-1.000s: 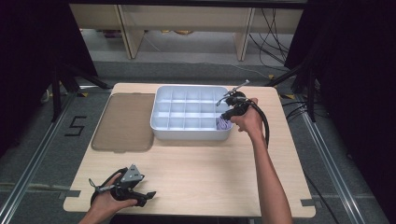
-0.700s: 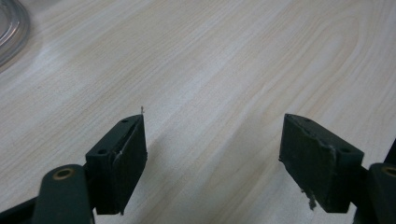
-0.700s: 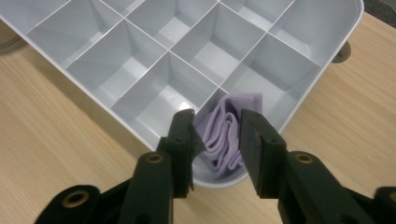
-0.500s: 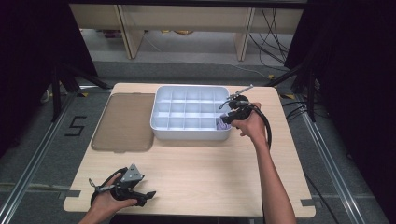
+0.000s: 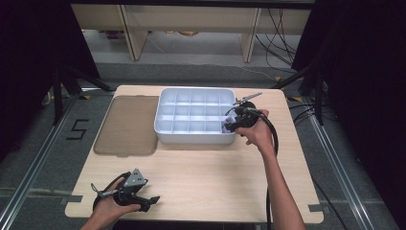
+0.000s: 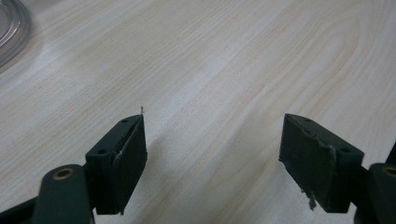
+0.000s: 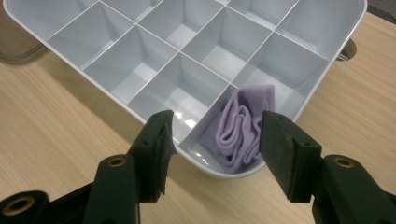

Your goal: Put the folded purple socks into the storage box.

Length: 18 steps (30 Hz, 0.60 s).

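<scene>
Since a second ago my right hand-held gripper (image 5: 229, 125) has barely shifted, staying at the tray's (image 5: 191, 137) near right corner; the left one (image 5: 152, 201) hasn't moved. I see the right jaws spread apart, holding nothing, poised just above the lilac cloth (image 7: 240, 130). The cloth lies crumpled and folded in the corner compartment, between the jaws in the right gripper view. My left hand-held gripper (image 6: 212, 161) gapes wide over bare tabletop (image 6: 224, 70).
</scene>
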Each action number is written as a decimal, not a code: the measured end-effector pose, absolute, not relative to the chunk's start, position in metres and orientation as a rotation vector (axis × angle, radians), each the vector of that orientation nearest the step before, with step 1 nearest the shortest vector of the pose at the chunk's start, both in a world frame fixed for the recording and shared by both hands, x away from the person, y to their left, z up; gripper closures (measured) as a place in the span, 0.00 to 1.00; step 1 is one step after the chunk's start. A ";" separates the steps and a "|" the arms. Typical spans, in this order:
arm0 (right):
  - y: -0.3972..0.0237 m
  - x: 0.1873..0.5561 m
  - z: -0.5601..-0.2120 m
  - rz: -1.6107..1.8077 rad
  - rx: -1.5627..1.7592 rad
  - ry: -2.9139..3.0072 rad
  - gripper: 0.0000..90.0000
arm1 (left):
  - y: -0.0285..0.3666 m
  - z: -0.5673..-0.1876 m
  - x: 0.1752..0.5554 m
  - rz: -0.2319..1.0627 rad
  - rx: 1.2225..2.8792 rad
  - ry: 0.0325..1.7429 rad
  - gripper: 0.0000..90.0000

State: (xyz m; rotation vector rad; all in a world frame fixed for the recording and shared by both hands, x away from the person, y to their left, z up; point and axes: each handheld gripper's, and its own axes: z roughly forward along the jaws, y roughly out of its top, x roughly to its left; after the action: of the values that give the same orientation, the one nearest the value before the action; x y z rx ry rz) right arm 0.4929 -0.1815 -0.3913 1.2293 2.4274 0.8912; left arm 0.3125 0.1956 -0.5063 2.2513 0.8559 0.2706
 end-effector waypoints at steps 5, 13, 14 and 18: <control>-0.181 0.488 -0.392 0.901 1.243 2.416 0.47 | 0.195 -0.506 0.313 0.269 2.247 0.855 0.25; -0.179 0.480 -0.396 0.940 1.270 2.402 0.42 | 0.196 -0.506 0.313 0.273 2.249 0.856 0.25; -0.180 0.480 -0.396 0.943 1.259 2.406 0.42 | 0.196 -0.506 0.313 0.272 2.248 0.857 0.25; -0.178 0.478 -0.397 0.943 1.259 2.403 0.39 | 0.196 -0.506 0.313 0.282 2.248 0.858 0.25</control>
State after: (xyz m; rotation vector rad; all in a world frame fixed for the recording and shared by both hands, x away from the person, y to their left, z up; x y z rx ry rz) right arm 0.4777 -0.1779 -0.3969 1.2593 2.4027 0.9433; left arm 0.3133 0.1960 -0.5064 2.2476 0.8584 0.2817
